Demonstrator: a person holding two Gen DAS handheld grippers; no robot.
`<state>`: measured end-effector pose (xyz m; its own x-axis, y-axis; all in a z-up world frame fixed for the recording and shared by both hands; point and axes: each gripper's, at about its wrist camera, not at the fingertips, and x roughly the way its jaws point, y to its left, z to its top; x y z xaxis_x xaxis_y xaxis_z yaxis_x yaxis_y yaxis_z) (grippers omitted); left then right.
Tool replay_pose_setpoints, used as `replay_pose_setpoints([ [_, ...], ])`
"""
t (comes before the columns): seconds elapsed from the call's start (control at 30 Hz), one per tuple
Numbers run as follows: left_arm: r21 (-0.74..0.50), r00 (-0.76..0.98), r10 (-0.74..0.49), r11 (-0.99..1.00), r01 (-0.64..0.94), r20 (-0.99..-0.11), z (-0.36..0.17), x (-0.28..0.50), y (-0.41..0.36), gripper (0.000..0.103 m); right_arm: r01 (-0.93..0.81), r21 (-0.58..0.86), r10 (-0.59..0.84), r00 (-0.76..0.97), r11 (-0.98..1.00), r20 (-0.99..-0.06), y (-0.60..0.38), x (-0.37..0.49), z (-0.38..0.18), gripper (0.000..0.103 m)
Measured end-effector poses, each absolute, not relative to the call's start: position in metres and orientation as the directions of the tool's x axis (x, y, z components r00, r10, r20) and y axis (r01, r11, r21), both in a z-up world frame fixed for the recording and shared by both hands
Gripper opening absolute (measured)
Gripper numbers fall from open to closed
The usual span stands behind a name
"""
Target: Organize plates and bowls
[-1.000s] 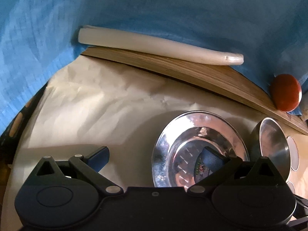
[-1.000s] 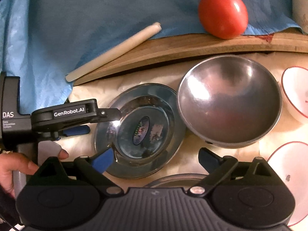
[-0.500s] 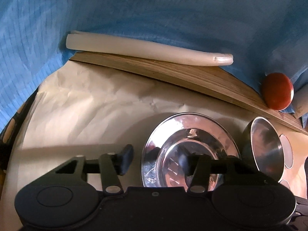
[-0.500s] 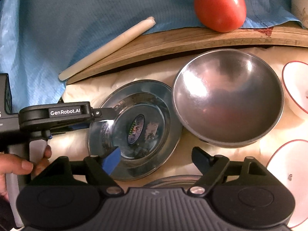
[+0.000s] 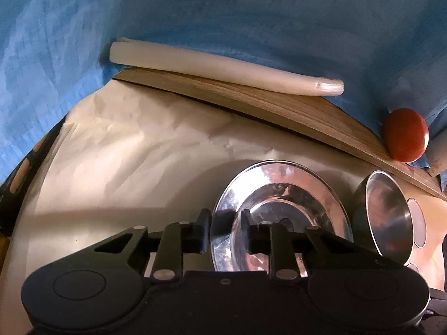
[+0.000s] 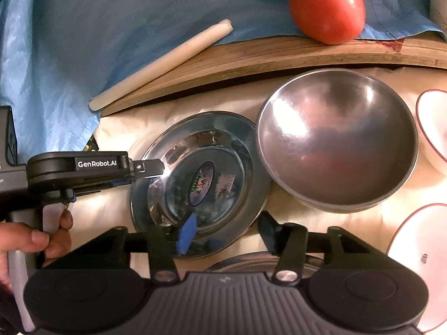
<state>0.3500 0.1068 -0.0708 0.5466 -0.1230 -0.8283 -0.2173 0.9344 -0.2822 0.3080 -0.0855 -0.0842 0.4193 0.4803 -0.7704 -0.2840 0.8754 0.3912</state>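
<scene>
**Both sets of fingers close on the rim of the steel plate**

The steel plate point(image 6: 201, 178) lies on the pale paper covering the worktop point(image 5: 134, 162), toward the back edge where a wooden board point(image 6: 279, 53) runs. Its right rim touches, or sits just under, the rim of the large steel bowl point(image 6: 335, 142).

The left gripper point(image 5: 223, 234) has just been closing. Its fingers point(image 5: 204, 231) straddle the plate's left rim, one outside and one over the dished middle, and they look to be pinching it, though whether the pads press firmly cannot be told. The right-wrist view shows the same fingers meeting the rim from the left.

The right gripper point(image 6: 226, 231) has also just been closing. Its blue-padded finger is over the plate's near rim, the other finger just outside it toward the bowl. A gap shows, so it is not yet gripping.

The plate is round, with no long axis. What matters is that the left hand point(image 6: 30, 240) has the left rim and the right approaches the near rim. A lift probably needs the plate cleared leftward from the bowl first. A second steel rim point(image 6: 245, 262) shows nearer the front edge, and two white dishes point(image 6: 416, 251) sit to the right.
</scene>
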Motion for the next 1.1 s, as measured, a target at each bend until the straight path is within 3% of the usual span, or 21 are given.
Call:
replay_pose_setpoints([
  [0.23, -0.253, 0.559, -0.095, 0.944, -0.213, -0.824, -0.068, 0.34, 0.104, 0.02, -0.295, 0.357, 0.457, 0.432, 0.886, -0.778, -0.088, 0.307, -0.085, 0.032],
  [1.1, -0.263, 0.637, -0.047, 0.932, -0.249, -0.77, -0.028, 0.264, 0.076, 0.017, -0.418, 0.346, 0.53, 0.495, 0.84, -0.689, -0.125, 0.252, -0.048, 0.032],
])
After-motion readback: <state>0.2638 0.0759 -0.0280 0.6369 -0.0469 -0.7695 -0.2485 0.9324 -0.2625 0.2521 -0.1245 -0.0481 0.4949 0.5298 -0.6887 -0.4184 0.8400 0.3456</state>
